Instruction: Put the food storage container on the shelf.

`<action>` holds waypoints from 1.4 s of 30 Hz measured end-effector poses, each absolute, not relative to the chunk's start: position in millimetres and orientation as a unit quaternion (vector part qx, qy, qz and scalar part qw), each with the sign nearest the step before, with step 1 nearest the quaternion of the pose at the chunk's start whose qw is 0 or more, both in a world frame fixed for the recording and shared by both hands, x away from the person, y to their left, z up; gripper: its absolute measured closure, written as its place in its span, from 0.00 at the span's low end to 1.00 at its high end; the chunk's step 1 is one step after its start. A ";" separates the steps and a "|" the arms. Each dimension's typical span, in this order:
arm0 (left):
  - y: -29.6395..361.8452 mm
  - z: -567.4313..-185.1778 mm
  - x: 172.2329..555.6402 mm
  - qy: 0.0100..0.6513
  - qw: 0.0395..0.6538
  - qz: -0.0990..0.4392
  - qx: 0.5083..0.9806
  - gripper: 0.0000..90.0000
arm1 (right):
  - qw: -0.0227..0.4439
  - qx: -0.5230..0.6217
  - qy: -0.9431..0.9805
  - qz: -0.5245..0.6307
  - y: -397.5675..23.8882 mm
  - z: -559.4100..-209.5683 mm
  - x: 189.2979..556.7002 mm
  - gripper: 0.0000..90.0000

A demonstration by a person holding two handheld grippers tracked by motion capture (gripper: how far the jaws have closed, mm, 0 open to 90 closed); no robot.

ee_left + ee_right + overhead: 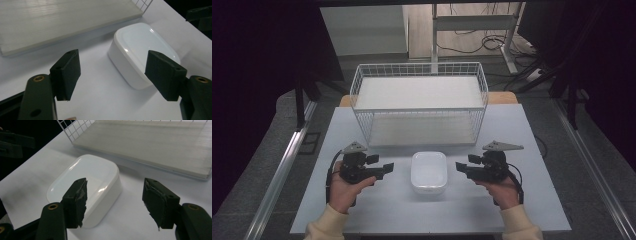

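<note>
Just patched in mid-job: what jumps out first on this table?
A white lidded container sits at the table's near centre, flanked by the left tool and the right tool, both open and pointing at it. Behind it stands a white wire basket.

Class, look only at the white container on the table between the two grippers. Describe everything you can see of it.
The white container is a glossy, plastic-looking box with rounded corners, a rounded-rectangle shape and a raised rim line round its smooth top. It rests flat on the pale table, just in front of the wire basket and apart from it. The left gripper and right gripper flank it, jaws open, neither touching it. Whether that top is a lid or a base cannot be told.
</note>
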State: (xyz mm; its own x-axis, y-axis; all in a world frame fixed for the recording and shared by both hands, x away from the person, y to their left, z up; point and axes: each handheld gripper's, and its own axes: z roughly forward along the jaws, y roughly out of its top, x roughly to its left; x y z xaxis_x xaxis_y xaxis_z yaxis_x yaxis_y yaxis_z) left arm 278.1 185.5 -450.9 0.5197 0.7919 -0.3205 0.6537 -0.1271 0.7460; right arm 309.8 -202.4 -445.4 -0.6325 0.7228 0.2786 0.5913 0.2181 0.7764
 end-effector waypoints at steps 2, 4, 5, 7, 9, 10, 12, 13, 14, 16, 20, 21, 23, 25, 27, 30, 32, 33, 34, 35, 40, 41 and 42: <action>183.3 -450.9 283.2 0.487 0.449 0.071 0.746 0.31 | 0.064 0.426 0.773 0.465 -198.5 -444.9 314.5 0.41; 182.4 -451.5 285.4 0.488 0.449 0.067 0.746 0.31 | 0.063 0.426 0.772 0.467 -197.4 -445.4 315.6 0.41; 181.3 -452.3 287.3 0.490 0.447 0.065 0.746 0.31 | 0.059 0.428 0.771 0.467 -195.9 -446.1 317.2 0.41; 178.9 -454.4 290.8 0.492 0.446 0.058 0.745 0.31 | 0.052 0.429 0.770 0.468 -191.3 -449.0 319.5 0.41; 177.8 -455.9 292.6 0.493 0.447 0.055 0.744 0.31 | 0.048 0.428 0.772 0.467 -187.9 -450.3 320.0 0.41; 177.4 -456.8 293.6 0.493 0.448 0.052 0.744 0.31 | 0.048 0.428 0.772 0.467 -187.9 -450.3 320.0 0.41; 175.0 -460.5 296.9 0.496 0.452 0.038 0.740 0.31 | 0.046 0.427 0.773 0.467 -184.2 -451.8 320.4 0.41; 173.3 -463.0 299.1 0.497 0.452 0.032 0.740 0.31 | 0.041 0.425 0.775 0.465 -180.7 -453.5 320.6 0.41; 173.3 -463.0 299.1 0.497 0.452 0.032 0.740 0.31 | 0.041 0.425 0.775 0.465 -180.7 -453.5 320.6 0.41; 170.8 -464.9 300.5 0.497 0.455 0.024 0.739 0.31 | 0.037 0.425 0.778 0.462 -177.0 -456.1 320.4 0.41; 164.9 -469.1 301.8 0.494 0.462 -0.002 0.737 0.31 | 0.025 0.425 0.782 0.454 -171.0 -461.7 319.9 0.40; 161.9 -473.1 302.9 0.494 0.461 -0.017 0.737 0.31 | 0.020 0.424 0.785 0.451 -168.5 -464.1 318.7 0.40; 159.8 -476.2 303.8 0.496 0.458 -0.022 0.737 0.31 | 0.018 0.425 0.785 0.450 -167.8 -464.8 318.4 0.40; 157.9 -480.8 306.6 0.498 0.460 -0.040 0.734 0.31 | 0.015 0.425 0.786 0.448 -165.7 -468.1 318.3 0.40; 156.8 -482.2 307.6 0.502 0.461 -0.046 0.731 0.31 | 0.014 0.425 0.787 0.446 -165.2 -469.1 318.8 0.40; 152.9 -485.6 310.1 0.502 0.457 -0.052 0.732 0.31 | 0.008 0.430 0.787 0.442 -162.9 -472.6 320.2 0.39; 148.7 -488.3 311.5 0.501 0.456 -0.062 0.733 0.31 | 0.002 0.431 0.788 0.439 -161.0 -475.3 321.2 0.39; 148.7 -488.3 311.5 0.501 0.456 -0.062 0.733 0.31 | -0.002 0.433 0.788 0.438 -160.2 -476.0 321.4 0.39; 147.3 -489.0 311.6 0.501 0.457 -0.064 0.732 0.31 | -0.002 0.433 0.788 0.438 -160.2 -476.0 321.4 0.39; 145.4 -489.9 311.8 0.501 0.455 -0.067 0.734 0.31 | -0.002 0.433 0.787 0.439 -159.8 -476.8 321.6 0.39; 139.9 -493.8 313.8 0.500 0.452 -0.079 0.734 0.31 | -0.011 0.441 0.784 0.437 -159.3 -480.7 324.3 0.38; 138.4 -495.3 314.7 0.502 0.453 -0.083 0.732 0.31 | -0.013 0.442 0.783 0.437 -159.2 -481.4 324.6 0.38; 137.9 -495.8 315.2 0.503 0.453 -0.086 0.731 0.31 | -0.016 0.445 0.782 0.437 -159.0 -482.6 325.4 0.38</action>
State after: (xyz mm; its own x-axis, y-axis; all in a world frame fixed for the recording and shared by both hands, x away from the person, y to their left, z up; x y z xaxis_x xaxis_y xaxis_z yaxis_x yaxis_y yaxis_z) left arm 315.2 137.9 -495.8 0.4790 0.6576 -0.5815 0.8135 -0.0837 0.5755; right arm 325.4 -159.0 -482.6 -0.6041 0.6814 0.4133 0.7094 0.2234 0.6685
